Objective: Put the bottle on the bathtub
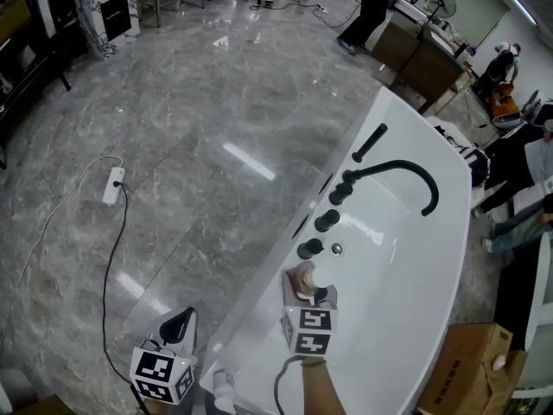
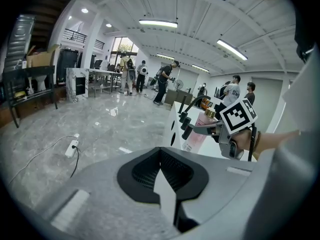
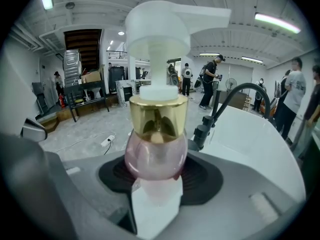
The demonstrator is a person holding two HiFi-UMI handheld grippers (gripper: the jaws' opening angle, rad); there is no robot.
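The right gripper (image 1: 311, 296) was clenched on a round pink translucent pump bottle with a gold collar and a white pump head (image 3: 155, 151). Its black pads pressed the bottle's lower belly from both sides, so the collar and pump rose upright above the jaws. In the head view the bottle (image 1: 302, 279) sat at the gripper's tip, over the flat rim of the glossy white bathtub (image 1: 406, 266) and just beside the nearest of the round black knobs (image 1: 310, 249). Whether its base touched the rim could not be told. The curved black faucet (image 1: 406, 173) stood farther along the rim. The left gripper (image 1: 177, 327) hung off the tub over the grey marble floor (image 1: 173, 137), its jaws released and apart with nothing between them.
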